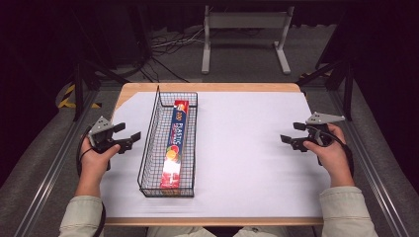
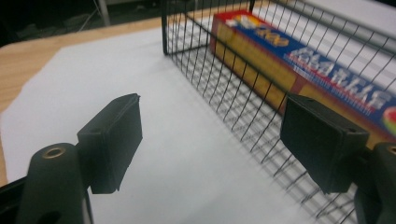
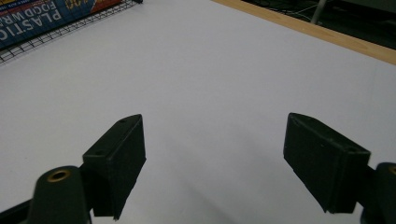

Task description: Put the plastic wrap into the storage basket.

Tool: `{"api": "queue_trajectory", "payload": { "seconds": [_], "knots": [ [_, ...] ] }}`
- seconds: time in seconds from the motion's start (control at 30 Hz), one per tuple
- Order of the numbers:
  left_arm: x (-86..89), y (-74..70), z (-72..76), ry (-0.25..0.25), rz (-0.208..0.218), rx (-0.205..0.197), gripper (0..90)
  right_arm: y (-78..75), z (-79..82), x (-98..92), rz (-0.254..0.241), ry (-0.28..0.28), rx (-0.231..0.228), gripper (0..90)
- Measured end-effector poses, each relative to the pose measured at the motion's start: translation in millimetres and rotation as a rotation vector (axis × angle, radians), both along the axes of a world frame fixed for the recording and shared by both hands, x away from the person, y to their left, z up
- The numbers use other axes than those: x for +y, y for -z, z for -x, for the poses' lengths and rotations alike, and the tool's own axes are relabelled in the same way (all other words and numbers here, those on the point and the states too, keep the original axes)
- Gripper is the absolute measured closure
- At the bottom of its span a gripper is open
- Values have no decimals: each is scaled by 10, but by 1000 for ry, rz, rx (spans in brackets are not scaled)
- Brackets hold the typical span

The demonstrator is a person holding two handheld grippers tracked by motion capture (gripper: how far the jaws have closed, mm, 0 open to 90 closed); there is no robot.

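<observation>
High view has one long box of plastic wrap [image 1: 177,143] lying lengthwise in one black wire basket [image 1: 147,148] on the table's left half, with the left gripper [image 1: 129,136] just beside the basket and the right gripper [image 1: 288,138] well apart, both wide open and holding nothing. I judge the box light, stiff and smooth-sided cardboard, best pinched across its narrow width near the middle so it stays level.

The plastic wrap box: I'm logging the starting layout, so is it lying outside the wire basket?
No, the plastic wrap box lies lengthwise inside the wire basket, enclosed by its mesh walls.
</observation>
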State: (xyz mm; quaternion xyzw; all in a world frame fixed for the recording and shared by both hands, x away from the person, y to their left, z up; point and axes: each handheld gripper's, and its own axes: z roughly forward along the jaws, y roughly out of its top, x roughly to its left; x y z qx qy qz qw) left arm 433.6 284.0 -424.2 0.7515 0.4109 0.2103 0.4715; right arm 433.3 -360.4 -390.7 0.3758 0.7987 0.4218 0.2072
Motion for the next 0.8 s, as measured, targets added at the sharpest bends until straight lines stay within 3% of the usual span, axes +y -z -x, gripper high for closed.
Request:
{"api": "queue_trajectory", "payload": {
  "seconds": [0.13, 0.3, 0.33, 0.4, 0.57, 0.8],
  "knots": [
    [11, 87, 39, 13, -29, 17, 214, 29, 1, -20, 7, 2, -7, 217],
    [53, 182, 116, 32, -17, 61, 201, 61, -1, -31, 8, 5, -4, 217],
    [61, 200, 165, 47, -47, 69, 200, 71, 1, -29, 11, 4, 0, 217],
    [71, 201, 189, 50, -59, 74, 199, 96, -8, -34, 14, 3, 3, 217],
    [129, 180, 244, 44, -51, 67, 198, 174, -28, -53, 21, 11, 27, 218],
    [136, 178, 235, 42, -36, 75, 183, 172, -29, -48, 23, 16, 23, 217]
  ]
}}
